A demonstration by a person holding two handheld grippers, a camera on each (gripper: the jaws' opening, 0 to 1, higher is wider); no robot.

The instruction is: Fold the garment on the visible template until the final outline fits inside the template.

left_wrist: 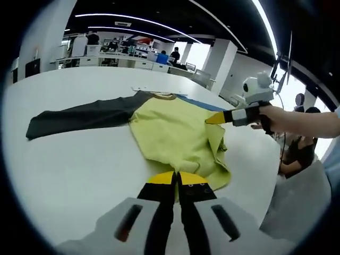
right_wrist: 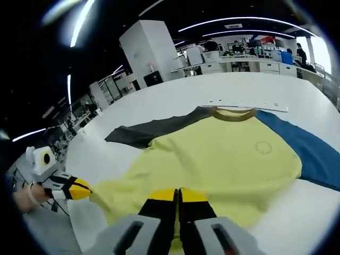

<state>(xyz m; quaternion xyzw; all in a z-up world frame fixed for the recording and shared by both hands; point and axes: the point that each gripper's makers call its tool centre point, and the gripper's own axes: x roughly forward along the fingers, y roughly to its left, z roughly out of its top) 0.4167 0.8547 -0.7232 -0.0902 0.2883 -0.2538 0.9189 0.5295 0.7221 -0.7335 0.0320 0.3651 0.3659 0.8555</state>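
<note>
I have both grippers clamped on the shirt's point(right_wrist: 223, 159) hem: left gripper point(left_wrist: 177, 183) bottom centre, right gripper point(right_wrist: 178, 199) likewise. Shirt lies mid-frame on the white table point(left_wrist: 79, 164). First fold, I judge; next, carry the hem toward the collar point(right_wrist: 232, 114).

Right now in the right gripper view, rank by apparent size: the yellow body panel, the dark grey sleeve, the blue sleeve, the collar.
1. Yellow body panel, clearly largest.
2-3. Dark grey sleeve and blue sleeve: look alike; the blue runs out of view, so unranked.
4. Collar, smallest.
</note>
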